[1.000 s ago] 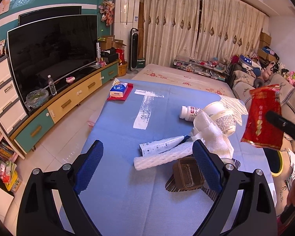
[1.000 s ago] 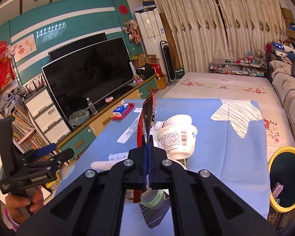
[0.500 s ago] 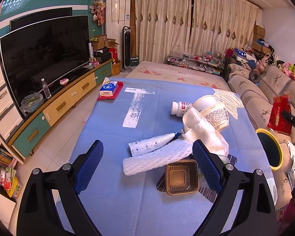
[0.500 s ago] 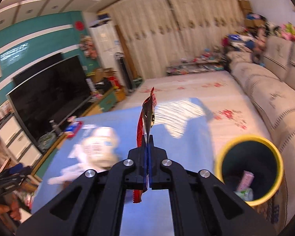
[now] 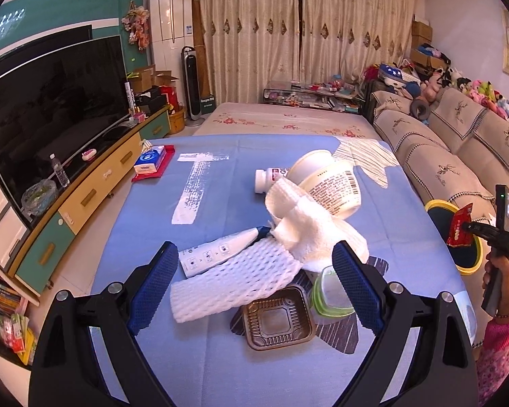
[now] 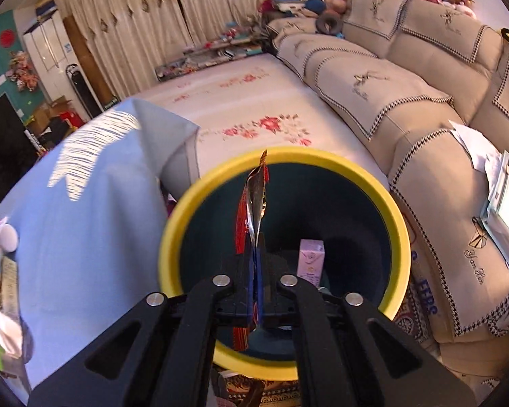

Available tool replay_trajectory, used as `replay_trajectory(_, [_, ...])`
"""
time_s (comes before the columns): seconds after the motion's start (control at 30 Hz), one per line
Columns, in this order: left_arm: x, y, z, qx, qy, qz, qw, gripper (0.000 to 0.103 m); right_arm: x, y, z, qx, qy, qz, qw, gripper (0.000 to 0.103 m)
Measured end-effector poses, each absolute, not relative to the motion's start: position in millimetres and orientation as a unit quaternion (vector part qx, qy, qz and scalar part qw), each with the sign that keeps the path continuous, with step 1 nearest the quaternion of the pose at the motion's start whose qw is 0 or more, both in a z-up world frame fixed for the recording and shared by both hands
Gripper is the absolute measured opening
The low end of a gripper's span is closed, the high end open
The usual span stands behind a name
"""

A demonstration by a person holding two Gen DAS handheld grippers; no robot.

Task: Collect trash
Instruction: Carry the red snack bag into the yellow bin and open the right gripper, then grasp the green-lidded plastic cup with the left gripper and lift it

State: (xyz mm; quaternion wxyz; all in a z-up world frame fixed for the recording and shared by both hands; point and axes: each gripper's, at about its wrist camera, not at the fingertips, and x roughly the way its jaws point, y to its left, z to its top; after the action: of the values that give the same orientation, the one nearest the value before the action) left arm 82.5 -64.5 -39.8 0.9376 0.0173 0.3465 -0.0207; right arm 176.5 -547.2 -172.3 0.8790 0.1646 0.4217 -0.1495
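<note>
Several scraps lie on the blue tabletop (image 5: 146, 305) under the left claw (image 5: 254, 285), whose jaws stand released over the foam netting (image 5: 234, 278). Rightward, the right claw (image 6: 256, 271) is clenched on a red wrapper (image 6: 251, 210) above the yellow-rimmed bin (image 6: 395, 224). Released carelessly, the light wrapper could cling to a pad or drift past the rim.

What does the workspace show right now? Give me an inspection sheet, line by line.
Surface: blue cloth covers the table.
Job's things: red wrapper over the yellow-rimmed bin; purple carton inside.
Clutter: foam net, white towel, tube, brown tray, tub, pill bottle.
Grippers: left gripper open, empty; right gripper shut on the wrapper.
Cables: nothing seen.
Surroundings: sofa, TV, curtains.
</note>
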Motion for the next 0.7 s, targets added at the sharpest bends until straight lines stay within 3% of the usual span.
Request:
replay_trajectory(0.13, [85,-69,-40,0.023,0.347,-0.023,0.937,0.091,184,-552,-183,0.166,0.435,-0.163,0.87,0.007])
replay_trajectory(0.2, [86,-71,-40,0.024,0.348,-0.025,0.937,0.091,188,-560,-185,0.164,0.436,-0.171,0.868,0.034])
replay_trajectory(0.27, [86,-72,-40,0.025,0.348,-0.026,0.937,0.091,186,-560,-184,0.159,0.43,-0.178,0.871,0.043])
replay_trajectory(0.7, [71,-89,-50,0.063,0.355,-0.056,0.931,0.091,162,-549,-166,0.169,0.406,-0.152,0.885,0.044])
